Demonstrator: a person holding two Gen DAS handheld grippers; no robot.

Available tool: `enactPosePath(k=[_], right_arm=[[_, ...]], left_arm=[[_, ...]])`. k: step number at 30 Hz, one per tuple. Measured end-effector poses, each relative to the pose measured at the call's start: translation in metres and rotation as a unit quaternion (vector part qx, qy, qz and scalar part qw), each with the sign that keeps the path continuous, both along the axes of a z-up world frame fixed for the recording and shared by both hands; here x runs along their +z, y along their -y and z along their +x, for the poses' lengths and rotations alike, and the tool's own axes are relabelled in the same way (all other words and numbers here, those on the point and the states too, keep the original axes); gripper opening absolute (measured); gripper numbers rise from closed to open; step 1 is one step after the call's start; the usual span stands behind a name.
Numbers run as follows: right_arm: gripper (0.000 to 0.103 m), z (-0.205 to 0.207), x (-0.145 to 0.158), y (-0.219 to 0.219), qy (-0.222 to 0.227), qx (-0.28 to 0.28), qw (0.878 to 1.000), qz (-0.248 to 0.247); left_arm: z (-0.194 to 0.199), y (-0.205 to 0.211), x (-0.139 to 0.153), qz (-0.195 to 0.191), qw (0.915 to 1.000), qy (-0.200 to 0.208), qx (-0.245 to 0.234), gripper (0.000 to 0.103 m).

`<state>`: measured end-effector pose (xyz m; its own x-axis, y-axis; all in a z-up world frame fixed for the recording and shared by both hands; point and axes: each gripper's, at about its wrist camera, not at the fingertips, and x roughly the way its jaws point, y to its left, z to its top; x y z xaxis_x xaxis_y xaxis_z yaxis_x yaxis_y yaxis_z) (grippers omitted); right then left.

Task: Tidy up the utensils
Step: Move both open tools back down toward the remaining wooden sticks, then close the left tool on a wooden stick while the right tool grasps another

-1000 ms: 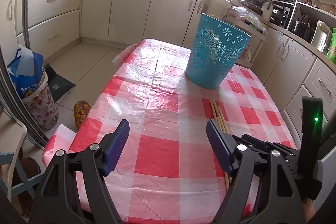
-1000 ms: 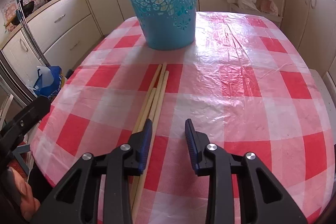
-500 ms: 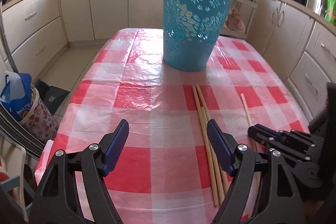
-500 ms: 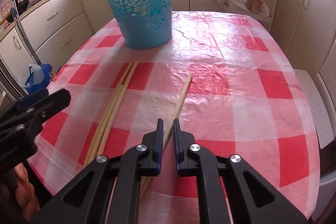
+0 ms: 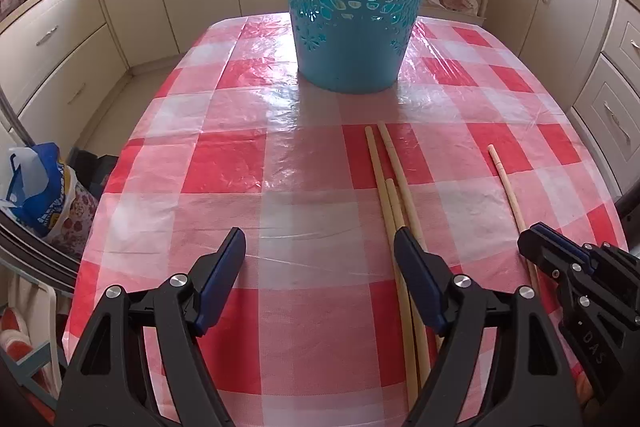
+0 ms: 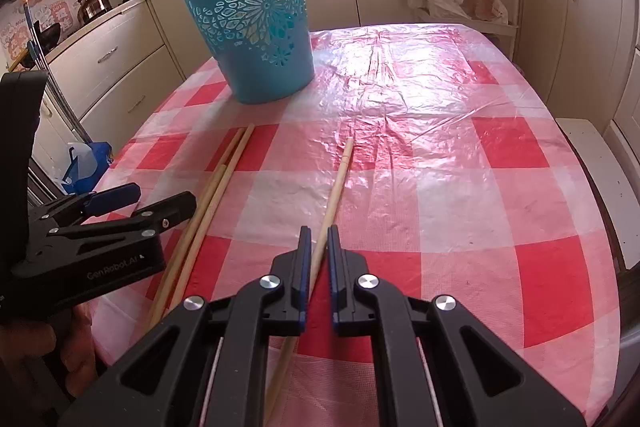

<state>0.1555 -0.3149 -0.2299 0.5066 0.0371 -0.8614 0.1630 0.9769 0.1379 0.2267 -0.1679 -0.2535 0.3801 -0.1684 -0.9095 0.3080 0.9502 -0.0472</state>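
"GenRobot.AI", seemingly, printed on left gripper point(image 6: 120, 201).

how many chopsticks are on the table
4: three lie bunched beside the left hand-held gripper; one lies apart, clamped in the right hand-held gripper. None visibly hidden.

Left tongs point(image 5: 320, 253) gape above three chopsticks point(image 5: 394, 187) before the blue basket point(image 5: 352, 39).
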Motion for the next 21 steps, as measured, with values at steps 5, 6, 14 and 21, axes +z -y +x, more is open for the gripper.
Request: enactPosePath(k=[5,6,14,21], right_arm=[[0.007,0.001,0.000,0.001,-0.003,-0.001,1.000,0.003],[0.008,0.002,0.000,0.001,-0.005,0.000,1.000,0.003],[0.008,0.016,0.000,0.004,-0.023,0.005,1.000,0.002],[0.008,0.022,-0.002,0.007,-0.029,0.013,0.999,-0.001]], left_arm=[[0.000,0.007,-0.002,0.011,0.9998,-0.007,-0.012,0.073],[-0.001,0.008,-0.003,0.012,0.9998,-0.004,-0.013,0.073],[0.005,0.004,-0.003,0.026,0.9993,-0.005,-0.026,0.072],[0.023,0.012,-0.003,0.001,0.9987,-0.016,-0.048,0.036]])
